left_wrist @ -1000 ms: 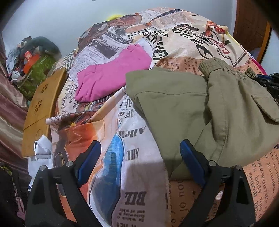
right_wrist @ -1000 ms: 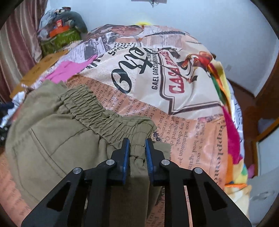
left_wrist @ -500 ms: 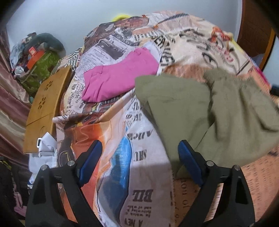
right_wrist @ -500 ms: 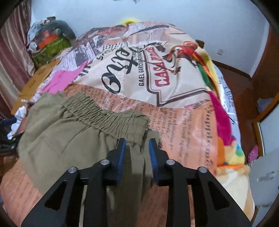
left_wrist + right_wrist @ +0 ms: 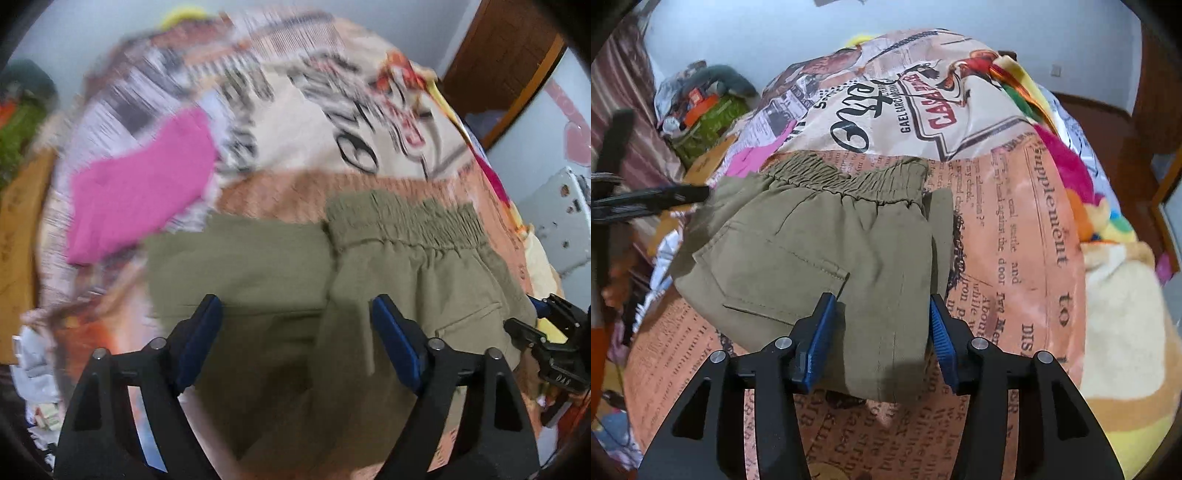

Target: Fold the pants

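The left tongs stand wide apart with nothing between their blue pads, hovering over the olive pants; the right tongs are also spread, their pads on either side of the near edge of the pants without pinching the cloth. The pants lie folded on the bed, elastic waistband at the far side and a back pocket facing up. Under them is a newspaper-print bedspread. A pink garment lies to the left, near the pants. Left of the bed are a wooden board and a heap of bags; right of it, a wooden door.
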`<state>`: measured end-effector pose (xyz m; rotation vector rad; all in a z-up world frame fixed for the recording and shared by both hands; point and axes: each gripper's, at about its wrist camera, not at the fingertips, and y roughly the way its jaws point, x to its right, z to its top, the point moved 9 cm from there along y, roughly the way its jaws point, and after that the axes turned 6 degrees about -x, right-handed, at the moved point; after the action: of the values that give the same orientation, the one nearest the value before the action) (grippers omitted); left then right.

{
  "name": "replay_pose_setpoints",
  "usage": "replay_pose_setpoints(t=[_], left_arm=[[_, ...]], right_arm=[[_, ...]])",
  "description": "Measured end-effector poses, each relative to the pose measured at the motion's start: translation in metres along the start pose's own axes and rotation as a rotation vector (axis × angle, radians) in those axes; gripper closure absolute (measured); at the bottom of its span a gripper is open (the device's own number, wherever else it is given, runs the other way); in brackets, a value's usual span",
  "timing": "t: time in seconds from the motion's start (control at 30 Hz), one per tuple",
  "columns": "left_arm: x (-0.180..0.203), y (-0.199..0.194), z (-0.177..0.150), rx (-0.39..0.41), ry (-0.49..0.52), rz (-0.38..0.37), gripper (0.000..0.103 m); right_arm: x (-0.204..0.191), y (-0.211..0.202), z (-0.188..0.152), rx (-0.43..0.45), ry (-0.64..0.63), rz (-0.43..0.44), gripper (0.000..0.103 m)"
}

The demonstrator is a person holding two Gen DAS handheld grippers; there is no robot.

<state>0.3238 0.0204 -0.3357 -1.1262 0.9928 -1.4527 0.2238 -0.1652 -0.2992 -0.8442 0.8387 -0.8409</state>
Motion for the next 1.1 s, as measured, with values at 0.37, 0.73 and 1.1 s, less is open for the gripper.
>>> replay_pose_setpoints(t=[0.37, 0.73, 1.1], left_arm=[[0.019, 0.013, 0.019, 0.015, 0.064, -0.017, 0.083], [-0.006, 0.005, 0.037, 0.020, -0.007, 0.008, 0.054], [-0.032, -0.036, -0.025, 0.062, -0.023, 0.031, 0.038]], right_arm=[[0.000, 0.005, -0.009, 0.006, 0.006, 0.040, 0.056], [-0.007, 0.005, -0.010, 0.007, -0.024, 0.026, 0.055], [-0.003, 0.007, -0.010, 0.000, -0.017, -0.001, 0.049]])
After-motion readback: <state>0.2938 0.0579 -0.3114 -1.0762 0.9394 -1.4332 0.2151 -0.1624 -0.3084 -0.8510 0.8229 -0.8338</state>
